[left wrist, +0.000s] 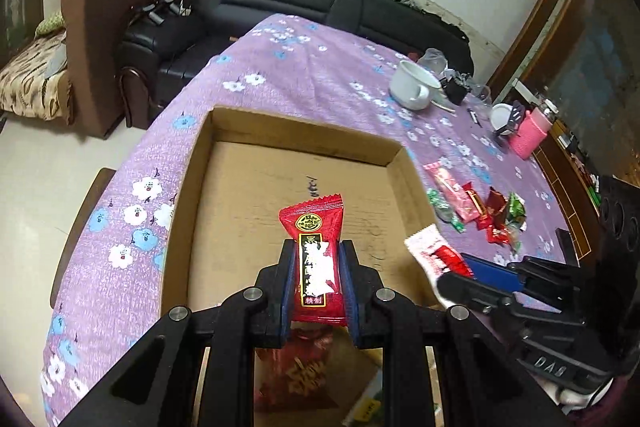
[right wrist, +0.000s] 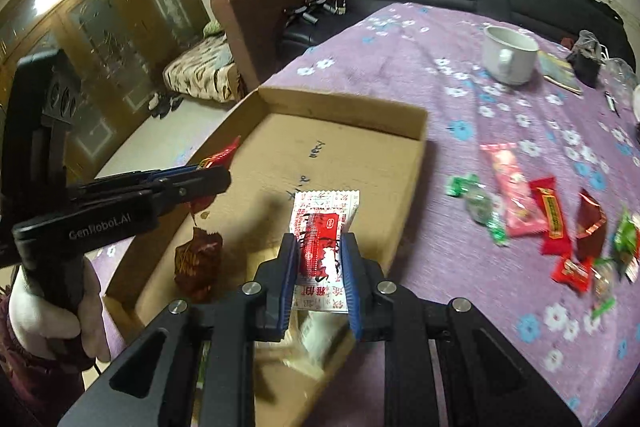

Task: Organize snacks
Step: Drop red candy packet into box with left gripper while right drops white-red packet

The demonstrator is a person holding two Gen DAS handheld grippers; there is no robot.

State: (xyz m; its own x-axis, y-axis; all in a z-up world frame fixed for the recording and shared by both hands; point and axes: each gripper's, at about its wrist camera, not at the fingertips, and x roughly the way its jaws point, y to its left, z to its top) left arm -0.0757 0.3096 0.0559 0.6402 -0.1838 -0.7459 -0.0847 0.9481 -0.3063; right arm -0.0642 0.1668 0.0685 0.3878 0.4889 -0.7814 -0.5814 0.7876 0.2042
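Cardboard box (left wrist: pixel 224 163) holds few snacks; left gripper (left wrist: pixel 318 281) clamps a red candy (left wrist: pixel 316 255), right gripper (right wrist: pixel 322 277) a white-red packet (right wrist: pixel 324 239); loose candies (right wrist: pixel 560 227) remain on the bench (left wrist: pixel 320 67).

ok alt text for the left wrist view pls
The left gripper holds a red snack packet above an open cardboard box on a purple floral tablecloth. The right gripper grips a white-and-red packet beside it.

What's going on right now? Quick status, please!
Left gripper shut on red snack packet. Right gripper shut on white-and-red snack packet. Both above cardboard box. Nothing in the way.
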